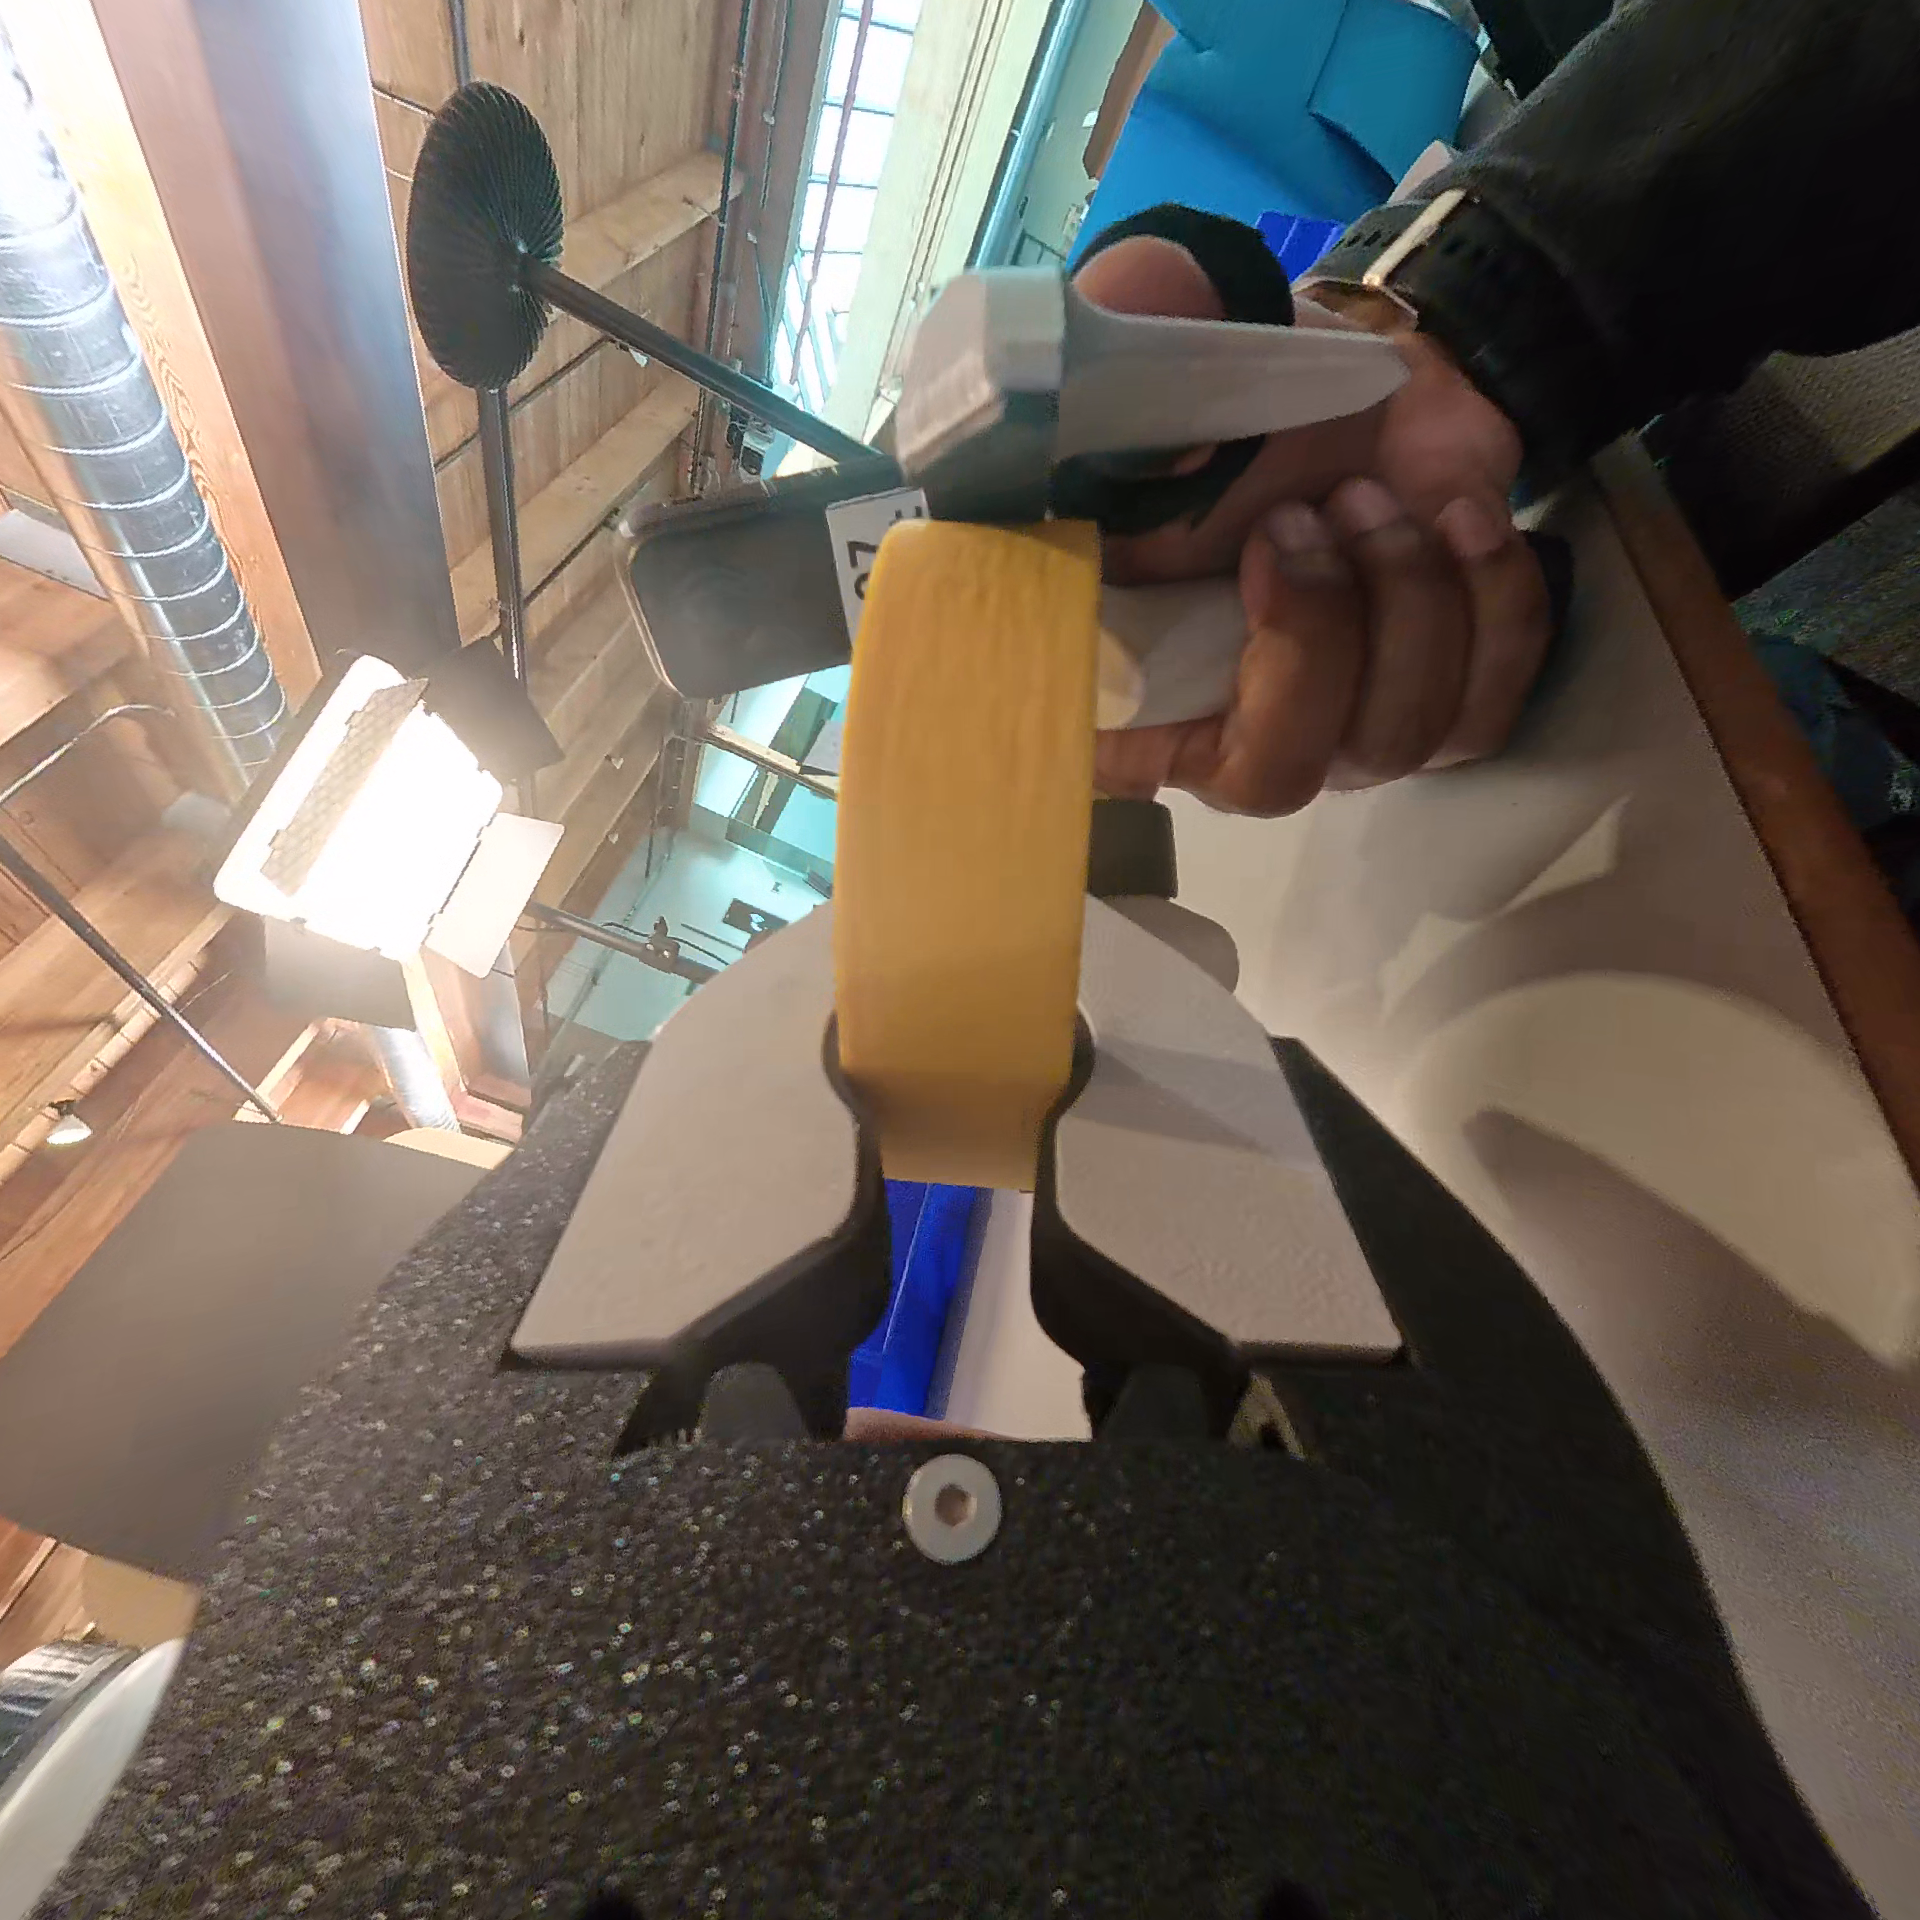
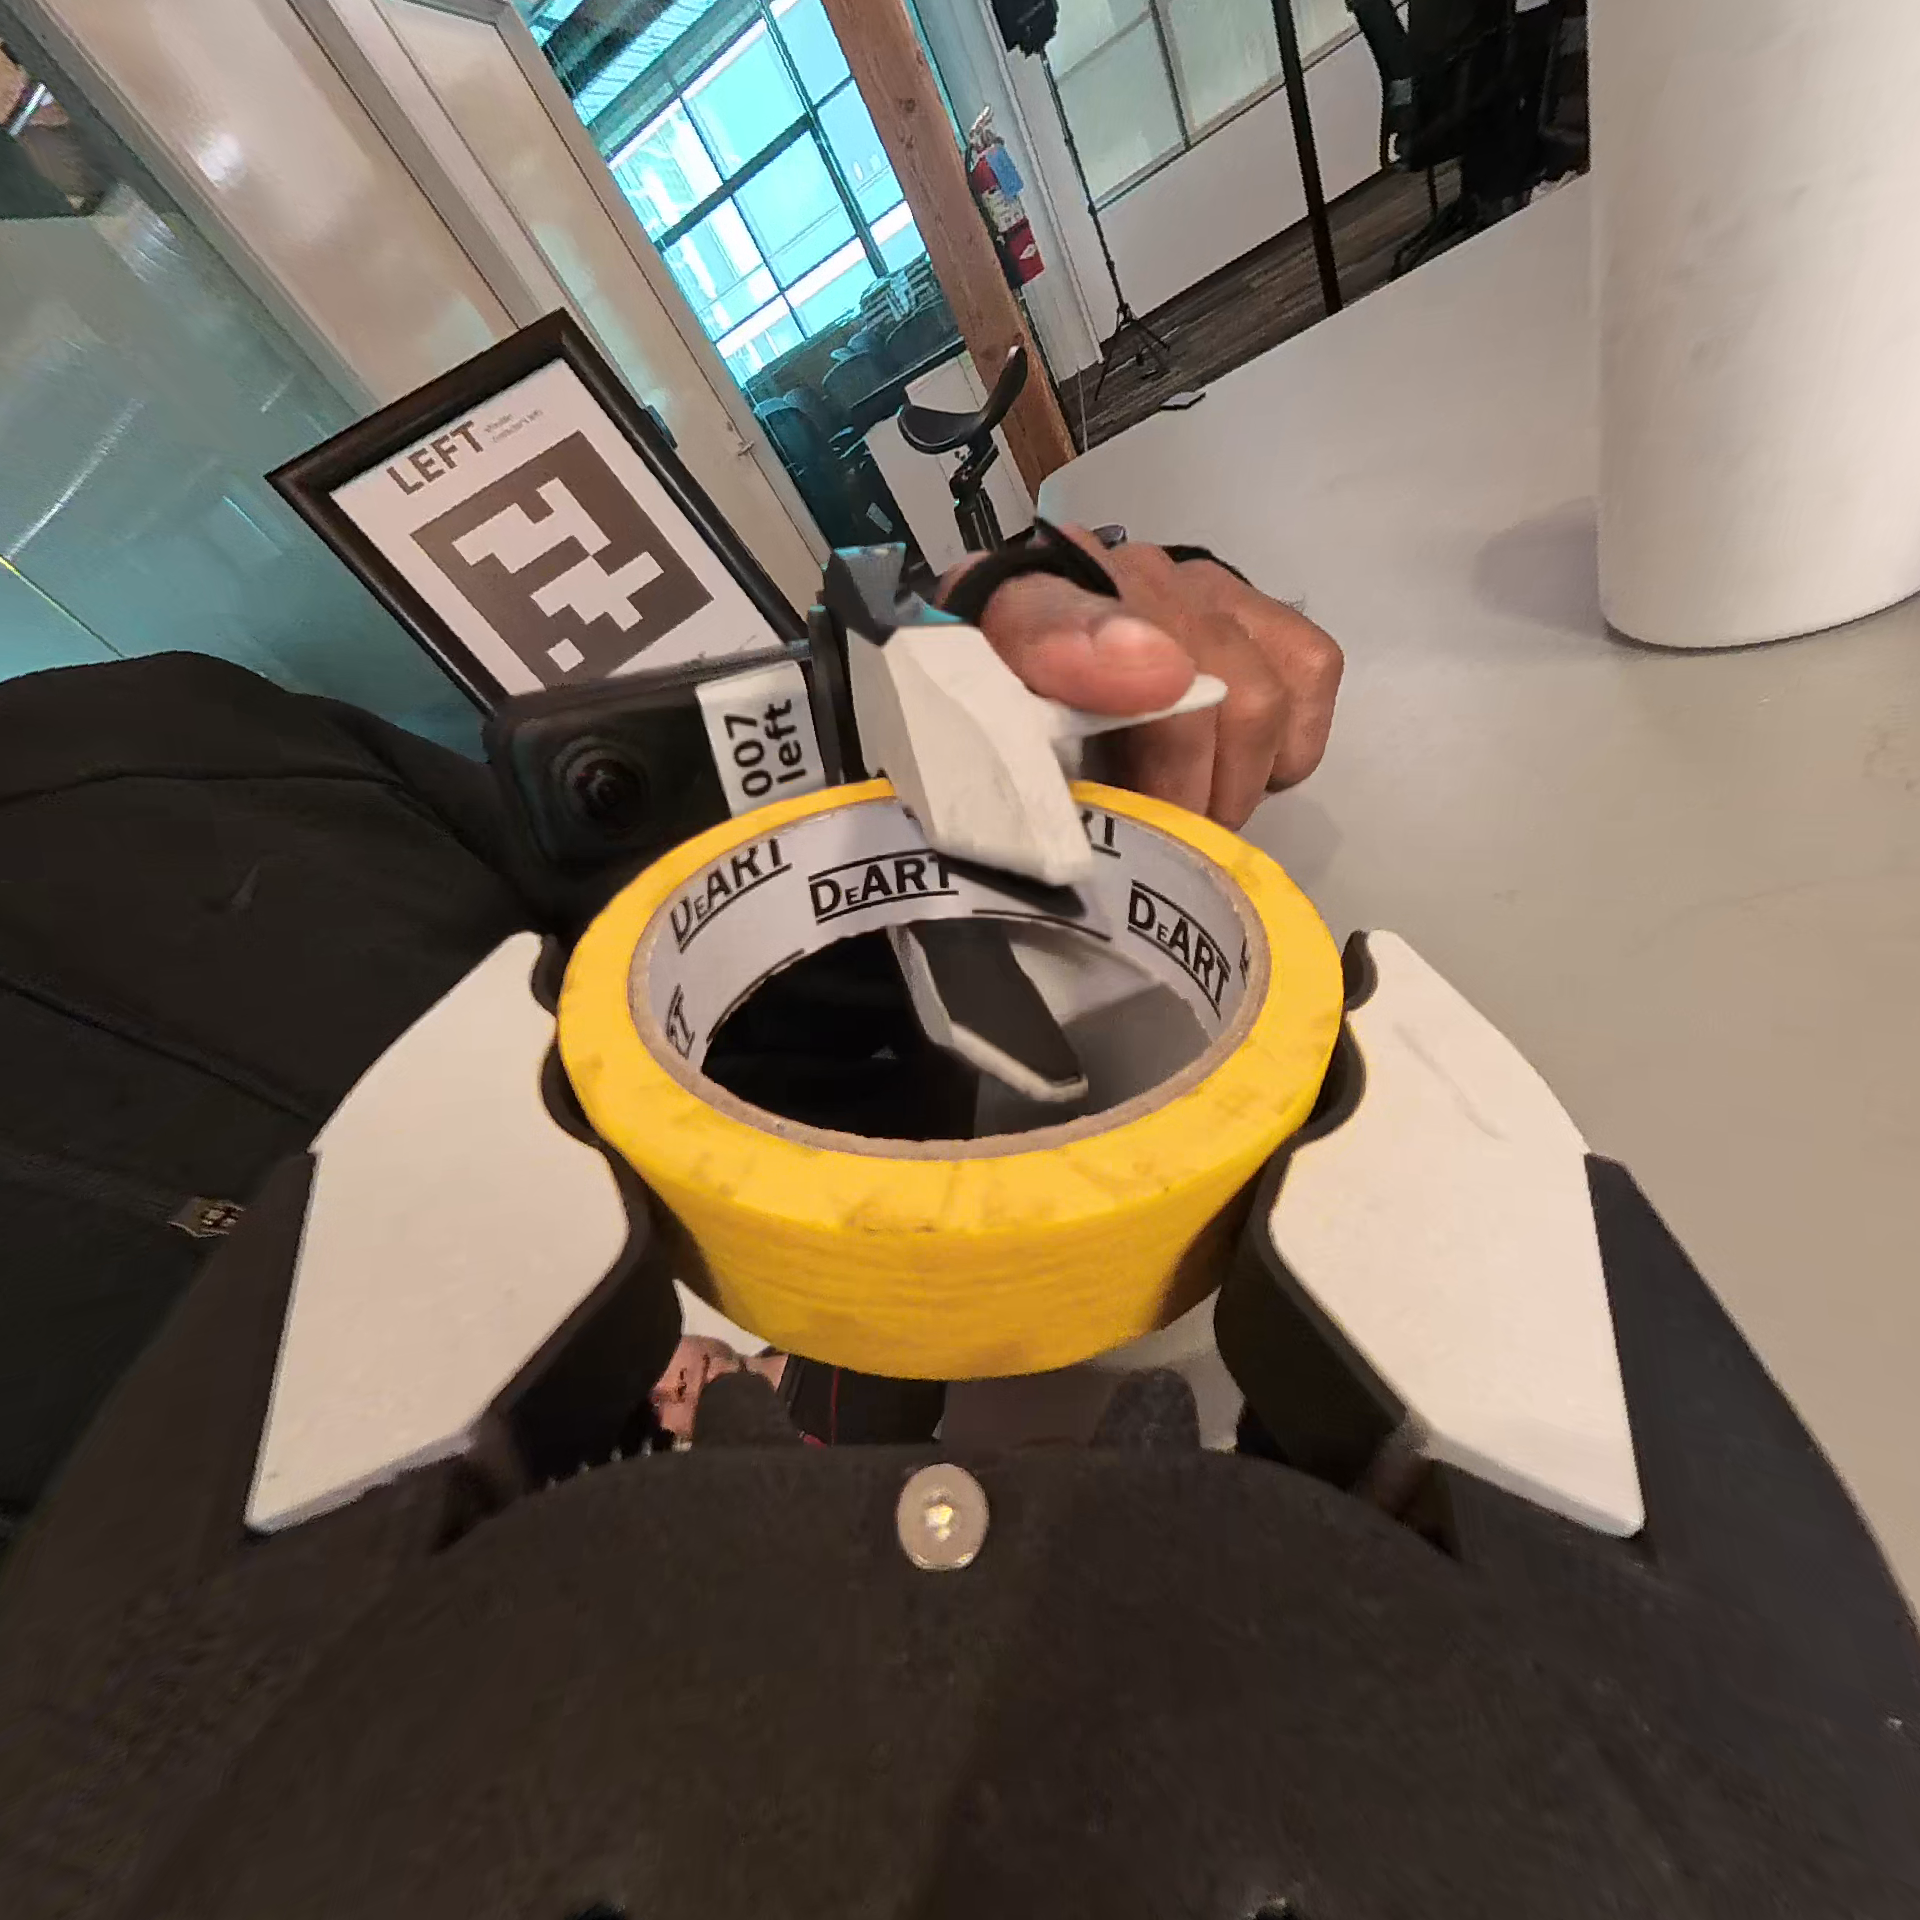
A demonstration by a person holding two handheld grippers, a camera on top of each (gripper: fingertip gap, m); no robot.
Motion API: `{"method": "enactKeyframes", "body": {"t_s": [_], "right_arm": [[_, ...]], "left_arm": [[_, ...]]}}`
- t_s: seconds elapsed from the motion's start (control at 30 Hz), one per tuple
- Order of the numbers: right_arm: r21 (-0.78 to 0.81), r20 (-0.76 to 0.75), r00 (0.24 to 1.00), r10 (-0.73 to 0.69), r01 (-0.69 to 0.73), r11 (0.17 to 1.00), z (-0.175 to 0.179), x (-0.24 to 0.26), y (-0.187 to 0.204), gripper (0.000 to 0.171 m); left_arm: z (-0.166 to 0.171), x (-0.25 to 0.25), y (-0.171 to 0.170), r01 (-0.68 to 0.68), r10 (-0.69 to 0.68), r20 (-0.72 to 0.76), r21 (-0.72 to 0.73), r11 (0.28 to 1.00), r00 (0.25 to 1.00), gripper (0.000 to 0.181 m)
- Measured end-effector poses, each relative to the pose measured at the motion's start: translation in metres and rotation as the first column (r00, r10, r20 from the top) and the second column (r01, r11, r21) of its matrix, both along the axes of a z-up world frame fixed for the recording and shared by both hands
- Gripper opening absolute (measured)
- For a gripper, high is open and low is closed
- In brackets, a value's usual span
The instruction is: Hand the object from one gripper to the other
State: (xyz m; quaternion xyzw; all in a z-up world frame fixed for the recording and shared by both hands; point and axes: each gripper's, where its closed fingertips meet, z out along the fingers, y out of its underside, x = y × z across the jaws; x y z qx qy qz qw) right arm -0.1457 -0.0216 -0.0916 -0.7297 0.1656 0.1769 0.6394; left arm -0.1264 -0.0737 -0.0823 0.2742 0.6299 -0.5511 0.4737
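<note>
both grippers [image 1: 956, 1101] [image 2: 951, 1049] pinch the round yellow tape roll [image 2: 935, 1195], seemingly firmly.

The yellow tape roll [image 1: 966, 831] hides the right gripper's [image 1: 997, 499] fingers.

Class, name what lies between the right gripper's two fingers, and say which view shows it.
The yellow tape roll fills that gap, touching both fingers of the right gripper; the right wrist view shows it.

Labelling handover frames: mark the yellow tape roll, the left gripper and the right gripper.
yellow tape roll [image 2: 935, 1236], right wrist view, outer yellow band.
left gripper [image 1: 958, 1049], left wrist view, midway between its jaws.
right gripper [image 2: 951, 971], right wrist view, midway between its jaws.
</note>
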Motion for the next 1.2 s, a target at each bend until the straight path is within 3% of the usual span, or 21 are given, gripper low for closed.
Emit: {"method": "enactKeyframes", "body": {"t_s": [0.03, 0.27, 0.37, 0.47, 0.57, 0.63, 0.67, 0.73, 0.77, 0.83, 0.9, 1.0, 1.2], "right_arm": [[0.001, -0.004, 1.0, -0.002, 0.002, 1.0, 0.0, 0.0, 0.0, 0.134], [0.016, 0.023, 0.999, -0.035, 0.035, 0.999, 0.004, 0.005, -0.004, 0.131], [0.028, 0.086, 0.996, -0.015, 0.012, 1.0, 0.011, -0.002, -0.012, 0.123], [0.054, 0.204, 0.976, -0.08, 0.071, 0.996, 0.024, 0.003, -0.025, 0.122], [0.061, 0.44, 0.863, -0.249, 0.248, 0.967, 0.034, 0.024, -0.041, 0.123], [0.067, 0.621, 0.71, -0.332, 0.373, 0.925, 0.037, 0.037, -0.052, 0.119], [0.08, 0.722, 0.599, -0.346, 0.425, 0.902, 0.039, 0.04, -0.057, 0.117], [0.11, 0.886, 0.35, -0.305, 0.481, 0.87, 0.041, 0.04, -0.06, 0.114], [0.101, 0.93, 0.26, -0.26, 0.501, 0.86, 0.039, 0.039, -0.06, 0.111], [0.06, 0.971, 0.168, -0.173, 0.525, 0.849, 0.03, 0.038, -0.054, 0.112], [0.038, 0.987, 0.111, -0.113, 0.524, 0.851, 0.025, 0.035, -0.045, 0.112], [0.052, 0.997, 0.02, -0.073, 0.528, 0.847, 0.027, 0.029, -0.036, 0.113], [0.025, 0.999, 0.028, -0.044, 0.486, 0.874, 0.028, 0.015, -0.023, 0.116]], "left_arm": [[0.0, 0.001, 0.0, -0.007, 0.007, 0.0, 0.004, 1.0, 1.0, 0.027], [0.002, 0.004, -0.001, -0.016, 0.015, -0.077, -0.007, 1.0, 0.997, 0.027], [0.015, -0.001, 0.002, 0.034, -0.048, -0.179, -0.079, 0.996, 0.983, 0.027], [0.033, 0.004, 0.01, 0.045, -0.11, -0.342, -0.193, 0.98, 0.933, 0.027], [0.038, 0.01, 0.012, 0.077, -0.228, -0.601, -0.265, 0.961, 0.766, 0.027], [0.036, 0.013, 0.011, 0.085, -0.281, -0.75, -0.29, 0.953, 0.598, 0.027], [0.033, 0.01, 0.008, 0.108, -0.305, -0.818, -0.29, 0.951, 0.488, 0.027], [0.028, 0.006, 0.005, 0.132, -0.327, -0.904, -0.302, 0.944, 0.274, 0.027], [0.027, 0.006, 0.003, 0.133, -0.339, -0.922, -0.318, 0.939, 0.186, 0.027], [0.025, -0.001, 0.001, 0.169, -0.352, -0.936, -0.348, 0.922, -0.007, 0.027], [0.022, -0.012, -0.002, 0.226, -0.355, -0.924, -0.38, 0.897, -0.145, 0.027], [0.011, -0.023, -0.007, 0.292, -0.298, -0.928, -0.355, 0.888, -0.222, 0.027], [0.009, -0.035, -0.006, 0.361, -0.283, -0.931, -0.351, 0.864, -0.23, 0.027]]}}
